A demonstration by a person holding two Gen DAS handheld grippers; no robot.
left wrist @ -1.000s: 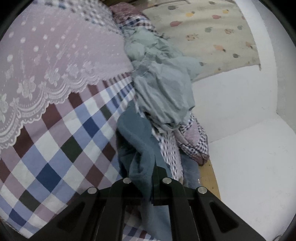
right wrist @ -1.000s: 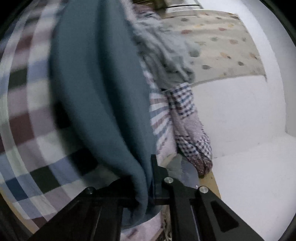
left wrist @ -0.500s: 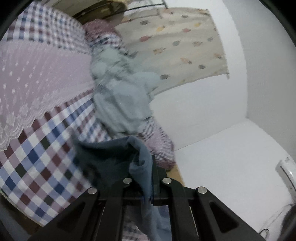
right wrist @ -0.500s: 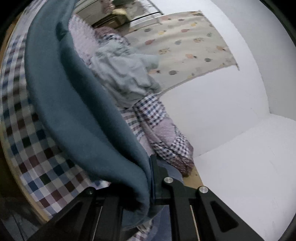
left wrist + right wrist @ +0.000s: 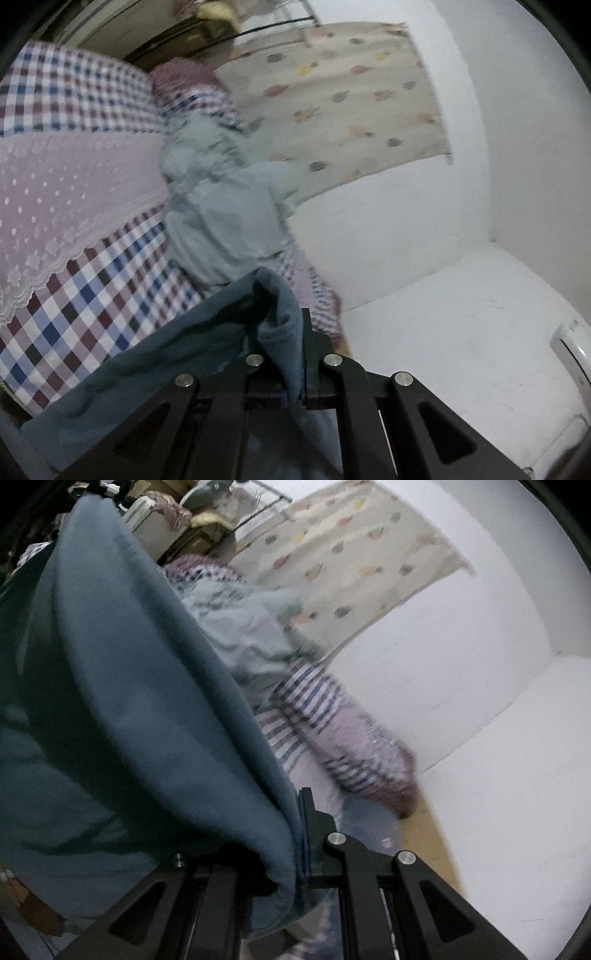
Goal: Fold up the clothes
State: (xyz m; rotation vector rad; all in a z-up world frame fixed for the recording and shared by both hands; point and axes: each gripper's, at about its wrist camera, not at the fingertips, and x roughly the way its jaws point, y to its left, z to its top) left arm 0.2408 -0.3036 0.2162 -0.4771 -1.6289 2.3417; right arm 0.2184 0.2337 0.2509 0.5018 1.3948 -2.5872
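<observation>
While held aloft: teal garment [image 5: 122,701] hangs over the checked bed [image 5: 92,314], pinched at both ends.
Left gripper [image 5: 286,354]: clamped on a bunched corner.
Right gripper [image 5: 299,842]: clamped on a draped edge.
Progress: no flat fold visible; pale blue clothes [image 5: 225,218] lie crumpled by the wall.

A pale grey-blue garment [image 5: 221,221] lies crumpled on the checked bed [image 5: 92,306].

A checked bedspread [image 5: 92,314] lay left of the gripper; ahead, a spotted cloth [image 5: 351,99] hung against the white wall [image 5: 406,240].
</observation>
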